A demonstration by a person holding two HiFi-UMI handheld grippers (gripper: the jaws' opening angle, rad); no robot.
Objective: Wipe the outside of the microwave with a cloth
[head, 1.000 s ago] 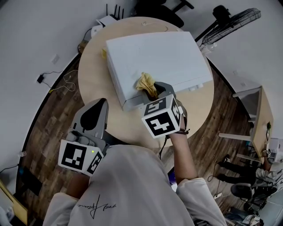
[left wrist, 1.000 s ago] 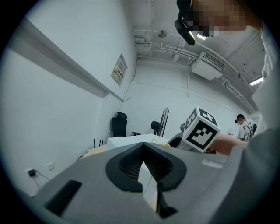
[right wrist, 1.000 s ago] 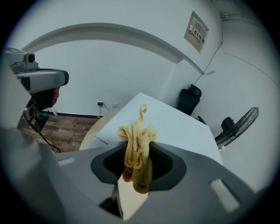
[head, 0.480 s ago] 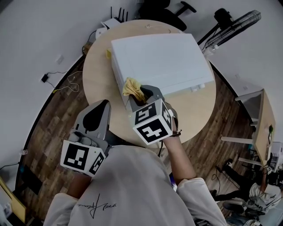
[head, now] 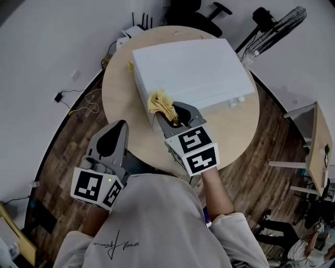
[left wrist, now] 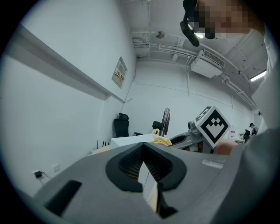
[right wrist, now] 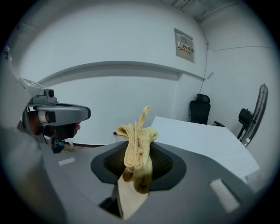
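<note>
A white microwave [head: 191, 70] stands on a round wooden table [head: 118, 94]. My right gripper [head: 177, 115] is shut on a yellow cloth [head: 162, 102], which rests against the microwave's near left top edge. The right gripper view shows the cloth [right wrist: 138, 151] bunched between the jaws, with the microwave [right wrist: 201, 140] to the right. My left gripper [head: 110, 140] hangs shut and empty over the table's near edge, left of the microwave. In the left gripper view its jaws [left wrist: 143, 168] meet, and the cloth [left wrist: 162, 141] shows beyond.
A standing fan [head: 277, 26] and an office chair [head: 201, 11] stand behind the table. A router [head: 133, 29] and cables lie on the floor at the far left. A desk [head: 309, 141] is at the right. Dark wood floor surrounds the table.
My right gripper has slid the cloth leftward along the microwave's near top edge, then slightly back right. The left gripper has stayed where it was.
</note>
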